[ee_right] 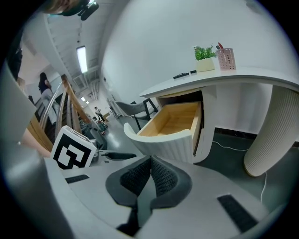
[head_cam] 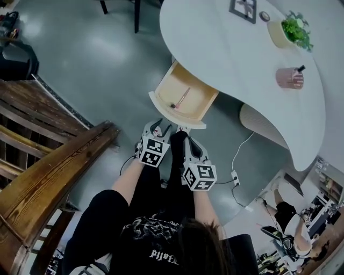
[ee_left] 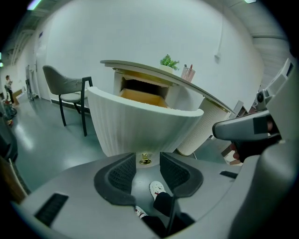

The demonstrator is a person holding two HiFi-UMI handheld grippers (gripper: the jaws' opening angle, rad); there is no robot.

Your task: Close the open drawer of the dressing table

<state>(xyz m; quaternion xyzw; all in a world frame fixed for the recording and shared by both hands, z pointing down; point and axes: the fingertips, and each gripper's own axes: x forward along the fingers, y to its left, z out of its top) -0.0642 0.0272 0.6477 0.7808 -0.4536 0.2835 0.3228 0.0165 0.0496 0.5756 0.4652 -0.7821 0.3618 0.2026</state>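
Observation:
The white dressing table (head_cam: 236,59) has its drawer (head_cam: 185,94) pulled out, showing a wooden inside with a pink pen (head_cam: 181,98). The drawer's curved, ribbed white front (ee_left: 140,126) fills the left gripper view, with a small gold knob (ee_left: 145,160) low on it. My left gripper (ee_left: 147,156) is open, and the knob sits between the jaw tips without either pad pressing on it. In the head view the left gripper (head_cam: 159,128) is just below the drawer front. My right gripper (ee_right: 150,161) is shut and empty, beside the left and a little short of the drawer front (ee_right: 163,140).
A wooden stair rail (head_cam: 48,161) runs along the left. A chair (ee_left: 70,88) stands left of the table. On the tabletop are a plant pot (head_cam: 290,31), a pink cup (head_cam: 290,78) and a picture frame (head_cam: 243,9). A ribbed table leg (ee_right: 271,135) and a floor cable (head_cam: 235,177) lie right.

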